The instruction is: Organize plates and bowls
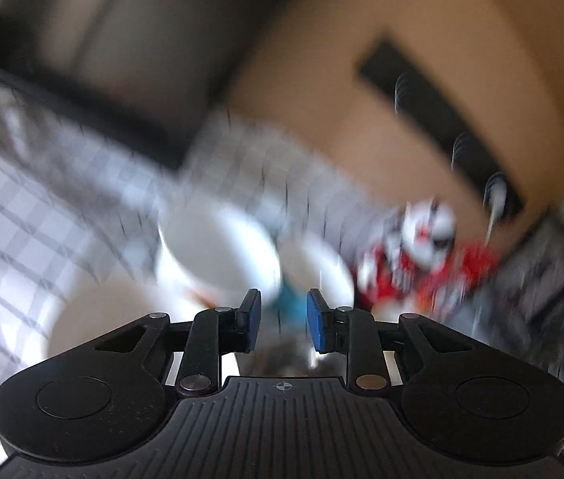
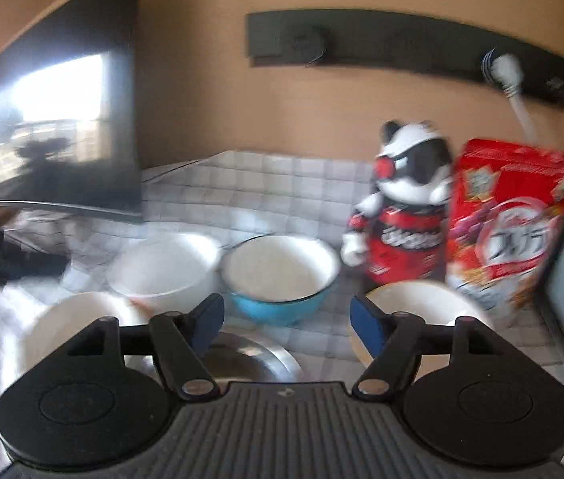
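Blue bowl (image 2: 280, 279) sits dead ahead of right gripper (image 2: 286, 321), white bowl (image 2: 164, 269) touching bowl's left; both grippers released, empty, left gripper (image 1: 284, 321) narrower

Two matching black handheld grippers with blue finger pads

Both the left gripper (image 1: 283, 321) and the right gripper (image 2: 286, 321) have a ribbed dark-grey centre plate, round black housings on either side, black link arms on silver pivot pins and flat blue pads (image 2: 366, 326); a small crosshair mark sits on the left one's plate
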Tool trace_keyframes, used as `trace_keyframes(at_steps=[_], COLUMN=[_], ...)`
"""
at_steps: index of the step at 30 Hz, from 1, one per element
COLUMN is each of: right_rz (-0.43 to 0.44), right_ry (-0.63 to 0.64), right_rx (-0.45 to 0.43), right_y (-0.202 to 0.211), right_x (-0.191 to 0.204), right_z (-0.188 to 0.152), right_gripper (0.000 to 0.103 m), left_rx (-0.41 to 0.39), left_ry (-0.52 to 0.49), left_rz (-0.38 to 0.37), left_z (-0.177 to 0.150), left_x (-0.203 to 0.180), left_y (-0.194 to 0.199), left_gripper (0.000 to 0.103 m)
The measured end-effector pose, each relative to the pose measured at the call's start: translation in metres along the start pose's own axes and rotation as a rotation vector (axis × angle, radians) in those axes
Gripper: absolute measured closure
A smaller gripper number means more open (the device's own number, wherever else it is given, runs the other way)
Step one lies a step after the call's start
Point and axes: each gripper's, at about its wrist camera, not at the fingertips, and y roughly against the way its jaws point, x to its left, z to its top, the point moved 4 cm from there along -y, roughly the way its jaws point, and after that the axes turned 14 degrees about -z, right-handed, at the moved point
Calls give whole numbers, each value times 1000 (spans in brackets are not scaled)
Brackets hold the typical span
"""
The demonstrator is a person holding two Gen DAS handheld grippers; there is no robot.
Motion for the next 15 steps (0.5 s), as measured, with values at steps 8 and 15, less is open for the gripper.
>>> trace_keyframes(at_steps=[8, 15], right_rz=[361, 484], right_ry=[20, 60], right_rx=[168, 282], right_y=[-36, -71], right_x=[32, 85], right_z=[19, 23], right_gripper=[33, 43], left_rx=[-399, -292], left_ry=[88, 52], left_rz=[-85, 2], left_z=[37, 50], left_x=[-4, -2], left_y=[84, 105], left_gripper=[78, 78])
